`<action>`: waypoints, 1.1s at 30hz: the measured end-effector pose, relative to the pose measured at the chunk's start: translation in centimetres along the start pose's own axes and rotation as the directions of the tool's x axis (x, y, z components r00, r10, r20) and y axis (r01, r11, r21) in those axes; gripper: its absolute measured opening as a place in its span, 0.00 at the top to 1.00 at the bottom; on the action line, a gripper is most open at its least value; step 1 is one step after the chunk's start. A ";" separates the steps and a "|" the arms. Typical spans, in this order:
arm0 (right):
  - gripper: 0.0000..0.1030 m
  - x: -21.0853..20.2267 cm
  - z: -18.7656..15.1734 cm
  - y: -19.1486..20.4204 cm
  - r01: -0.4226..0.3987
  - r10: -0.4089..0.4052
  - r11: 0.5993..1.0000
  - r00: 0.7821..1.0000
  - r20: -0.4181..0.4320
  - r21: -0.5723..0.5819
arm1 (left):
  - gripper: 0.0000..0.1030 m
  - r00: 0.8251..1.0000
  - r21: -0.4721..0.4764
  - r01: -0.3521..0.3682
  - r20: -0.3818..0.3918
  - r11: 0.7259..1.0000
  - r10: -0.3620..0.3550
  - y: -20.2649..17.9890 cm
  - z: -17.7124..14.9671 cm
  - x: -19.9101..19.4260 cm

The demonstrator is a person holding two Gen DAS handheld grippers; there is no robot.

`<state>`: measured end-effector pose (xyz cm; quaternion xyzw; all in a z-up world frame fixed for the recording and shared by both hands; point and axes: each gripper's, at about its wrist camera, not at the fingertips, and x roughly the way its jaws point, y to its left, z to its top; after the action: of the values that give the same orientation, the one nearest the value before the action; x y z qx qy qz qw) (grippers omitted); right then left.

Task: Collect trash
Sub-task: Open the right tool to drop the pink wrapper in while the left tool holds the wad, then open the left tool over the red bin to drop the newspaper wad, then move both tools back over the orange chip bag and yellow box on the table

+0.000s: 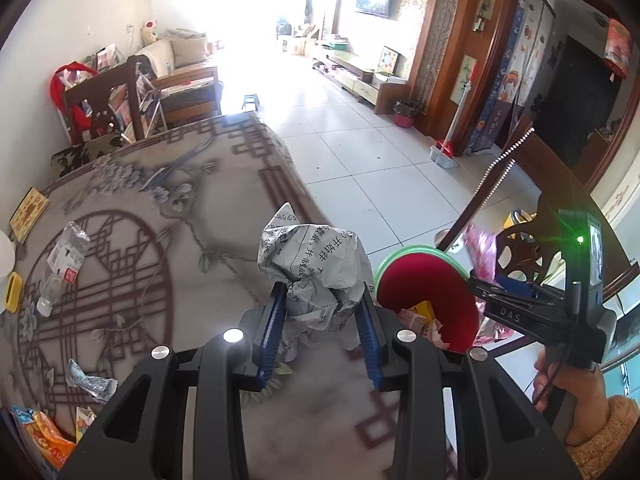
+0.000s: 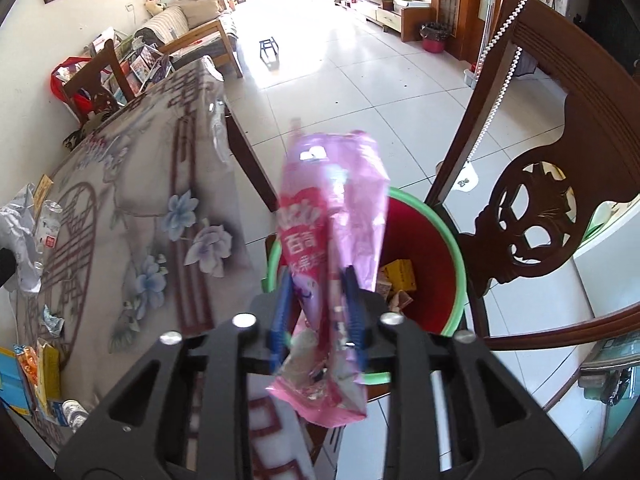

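Evidently light and soft, the crumpled printed paper ball (image 1: 310, 268) sits clamped in the left gripper (image 1: 320, 332) at the table's right edge, while the slippery pink foil wrapper (image 2: 328, 264) slides between the right gripper's (image 2: 318, 312) parted fingers over the green-rimmed red bin (image 2: 424, 256).

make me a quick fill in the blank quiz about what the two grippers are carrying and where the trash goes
1. The left gripper is clamped on a crumpled ball of printed ____.
2. Between the right gripper's blue fingers hangs a ____ plastic snack wrapper.
3. The red bin with the green rim stands on the floor beside a carved wooden ____.

Missing words: paper; pink; chair
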<state>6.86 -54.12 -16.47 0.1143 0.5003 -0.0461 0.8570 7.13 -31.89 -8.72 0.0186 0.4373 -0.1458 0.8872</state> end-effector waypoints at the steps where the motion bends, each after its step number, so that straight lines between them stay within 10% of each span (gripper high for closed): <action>1: 0.50 0.0 0.1 -0.4 0.009 -0.009 1.000 1.000 0.011 0.006 | 0.69 1.000 0.007 0.004 -0.002 1.000 -0.004 -0.4 0.1 0.1; 5: 0.34 -0.7 0.6 -2.0 0.006 -0.007 1.000 0.999 0.051 0.027 | 0.69 0.999 0.045 0.033 -0.021 0.998 -0.032 -2.7 0.6 1.8; 17: 0.29 -4.9 -0.8 -8.1 0.043 -0.060 0.984 0.993 0.099 0.171 | 0.67 0.979 0.192 0.196 -0.094 0.962 -0.181 -12.6 2.2 8.5; 19: 0.29 -5.4 -1.3 -9.0 0.061 -0.081 0.980 0.992 0.099 0.187 | 0.56 0.974 0.202 0.223 -0.098 0.954 -0.207 -13.9 2.9 9.3; 20: 0.29 -5.6 -1.5 -9.3 0.066 -0.086 0.978 0.991 0.099 0.196 | 0.35 0.972 0.204 0.228 -0.102 0.952 -0.211 -14.3 3.1 9.5; 33: 0.29 -6.7 -2.2 -7.4 0.046 -0.066 0.984 0.991 0.113 0.172 | 0.22 0.985 0.104 0.174 -0.023 0.979 -0.173 -8.4 2.4 4.7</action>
<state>0.22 -60.96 -12.81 0.1698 0.4460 -0.1192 0.8706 9.36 -41.41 -10.13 0.0284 0.4351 -0.2453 0.8658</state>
